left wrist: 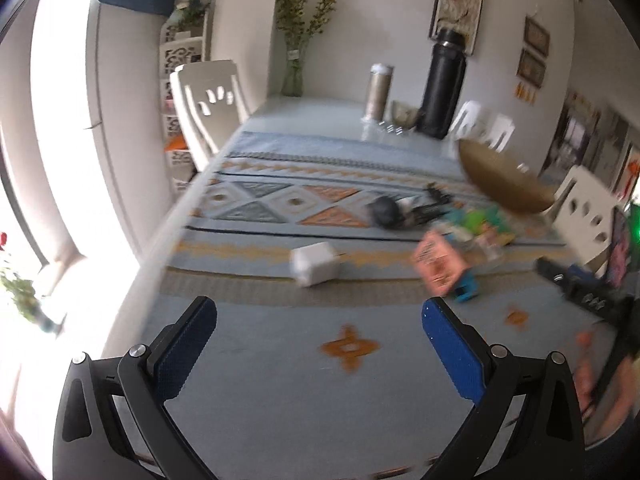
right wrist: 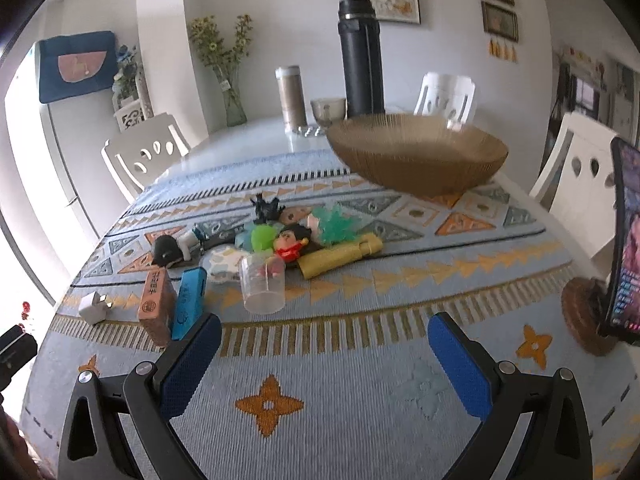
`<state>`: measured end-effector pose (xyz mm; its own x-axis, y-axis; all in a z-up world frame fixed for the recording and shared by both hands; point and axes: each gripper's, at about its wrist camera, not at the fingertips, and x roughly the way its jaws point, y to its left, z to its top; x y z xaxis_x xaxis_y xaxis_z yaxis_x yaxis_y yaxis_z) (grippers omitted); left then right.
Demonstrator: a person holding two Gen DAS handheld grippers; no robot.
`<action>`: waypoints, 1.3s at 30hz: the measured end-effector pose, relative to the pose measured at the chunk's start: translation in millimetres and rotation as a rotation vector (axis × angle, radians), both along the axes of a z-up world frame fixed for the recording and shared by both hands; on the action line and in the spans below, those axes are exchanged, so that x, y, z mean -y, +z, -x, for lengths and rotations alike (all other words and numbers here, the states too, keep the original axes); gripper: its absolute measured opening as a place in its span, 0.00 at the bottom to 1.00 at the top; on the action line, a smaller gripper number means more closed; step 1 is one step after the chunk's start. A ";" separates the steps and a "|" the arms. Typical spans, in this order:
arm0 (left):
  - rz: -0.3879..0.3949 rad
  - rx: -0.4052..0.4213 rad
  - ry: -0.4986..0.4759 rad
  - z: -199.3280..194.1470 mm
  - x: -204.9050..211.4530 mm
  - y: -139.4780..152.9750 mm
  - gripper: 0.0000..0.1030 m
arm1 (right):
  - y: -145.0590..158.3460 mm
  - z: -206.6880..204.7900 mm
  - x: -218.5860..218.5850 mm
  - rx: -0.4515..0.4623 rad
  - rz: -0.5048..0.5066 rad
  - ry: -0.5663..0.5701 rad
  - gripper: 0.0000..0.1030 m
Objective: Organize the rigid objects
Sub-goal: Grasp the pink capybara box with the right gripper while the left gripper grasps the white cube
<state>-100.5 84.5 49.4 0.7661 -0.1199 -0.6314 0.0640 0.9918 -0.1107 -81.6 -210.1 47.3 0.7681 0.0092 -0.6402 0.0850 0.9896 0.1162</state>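
Observation:
A heap of small objects lies on the patterned cloth: a white charger cube, a pink box, a blue box, a clear plastic cup, a yellow tube, a doll figure and a black penguin toy. An amber ribbed bowl stands behind them. My right gripper is open and empty, just in front of the heap. My left gripper is open and empty, in front of the charger cube, with the pink box and bowl to its right.
A tall black flask, a beige tumbler and a small cup stand at the table's far side. A phone on a round stand is at the right edge. White chairs surround the table.

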 end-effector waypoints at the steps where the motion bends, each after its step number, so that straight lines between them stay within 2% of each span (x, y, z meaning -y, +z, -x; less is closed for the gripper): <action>1: -0.003 -0.023 0.016 -6.1 -6.4 -2.0 1.00 | -0.9 -0.5 -0.9 -0.014 -0.014 0.015 1.00; 4: 0.025 -0.109 0.013 -31.7 -16.7 -10.3 0.99 | -0.3 -4.8 -10.4 -0.069 -0.061 0.083 1.00; 6: 0.031 -0.160 -0.020 -49.6 -15.5 -17.5 0.99 | 2.2 -9.8 -22.0 -0.110 -0.106 0.169 1.00; 10: -0.036 -0.205 -0.129 -76.9 -4.9 -27.2 0.99 | 2.3 -17.9 -38.9 -0.167 -0.144 0.259 0.98; 15: -0.116 -0.250 -0.245 -99.0 0.3 -36.8 0.94 | -5.0 -33.6 -59.8 -0.222 -0.159 0.321 0.72; 18: -0.092 -0.270 -0.286 -108.8 -4.9 -37.3 0.91 | -7.4 -45.1 -79.3 -0.228 -0.136 0.352 0.69; 20: -0.053 -0.290 -0.302 -112.4 -9.4 -38.2 0.79 | -7.7 -51.2 -95.8 -0.213 -0.085 0.368 0.64; 22: -0.056 -0.294 -0.303 -116.0 -9.6 -40.9 0.76 | -9.3 -58.8 -112.7 -0.199 -0.011 0.357 0.61; 24: -0.071 -0.281 -0.315 -115.8 -6.2 -39.9 0.69 | -14.8 -67.8 -124.4 -0.218 0.016 0.365 0.40; 25: -0.071 -0.276 -0.328 -116.2 -4.3 -39.2 0.60 | -16.7 -70.4 -127.8 -0.223 0.017 0.371 0.36; 27: -0.071 -0.270 -0.344 -116.2 0.0 -38.3 0.50 | -17.5 -72.0 -132.8 -0.222 0.038 0.367 0.23; 29: -0.079 -0.263 -0.362 -114.4 5.6 -37.2 0.34 | -16.5 -70.4 -134.3 -0.213 0.053 0.362 0.19; 31: -0.101 -0.257 -0.355 -111.8 11.0 -36.7 0.34 | -14.7 -67.8 -130.2 -0.217 0.013 0.376 0.19; 35: -0.092 -0.270 -0.317 -98.7 14.9 -32.2 0.34 | -12.4 -55.1 -112.3 -0.264 -0.182 0.427 0.19; 39: -0.059 -0.273 -0.283 -81.0 17.5 -30.7 0.34 | -29.6 -34.6 -86.6 -0.395 -0.393 0.443 0.19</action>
